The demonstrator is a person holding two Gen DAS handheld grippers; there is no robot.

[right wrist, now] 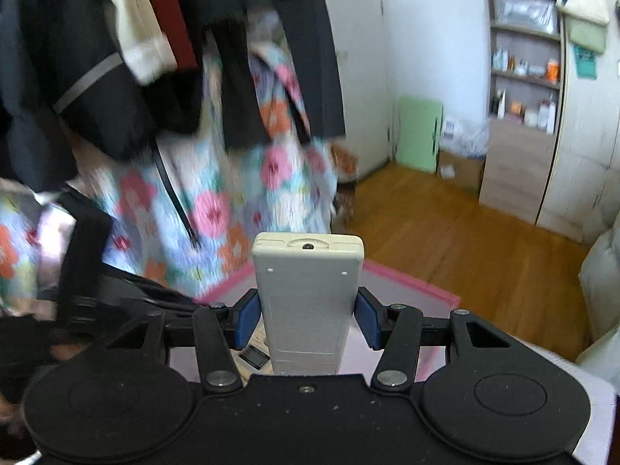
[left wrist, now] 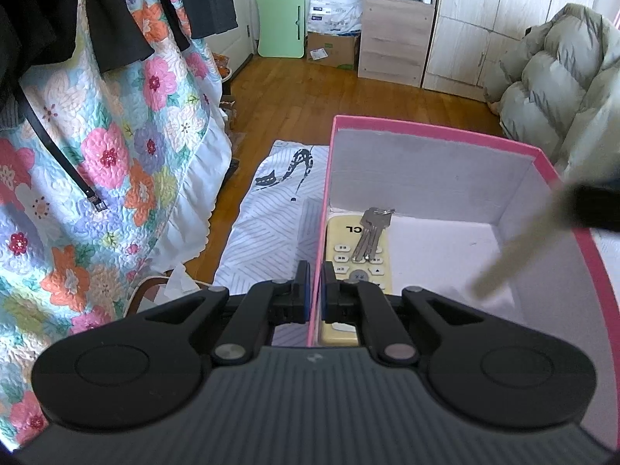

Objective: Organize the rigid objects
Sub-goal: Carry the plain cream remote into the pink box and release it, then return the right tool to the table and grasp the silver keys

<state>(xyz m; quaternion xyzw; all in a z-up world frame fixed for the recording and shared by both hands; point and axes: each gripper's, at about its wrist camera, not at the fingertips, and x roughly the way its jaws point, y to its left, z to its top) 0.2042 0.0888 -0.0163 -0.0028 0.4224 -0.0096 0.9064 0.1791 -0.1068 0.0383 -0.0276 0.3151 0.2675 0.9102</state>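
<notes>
Remote controls are being sorted into a pink box [left wrist: 426,128] with a pale lining. One yellowed remote [left wrist: 358,255] is lying face up along the box's left wall, with a bunch of keys [left wrist: 370,234] resting on top of it. The left gripper [left wrist: 316,290] is pinching that left wall, its blue pads pressed together on the thin edge. The right gripper [right wrist: 308,316] is clamping a white remote control [right wrist: 308,294] by its long sides, back face up, and holding it above the box, with a floral quilt [right wrist: 217,209] hanging behind. In the left view this remote is appearing only as a blurred pale bar.
</notes>
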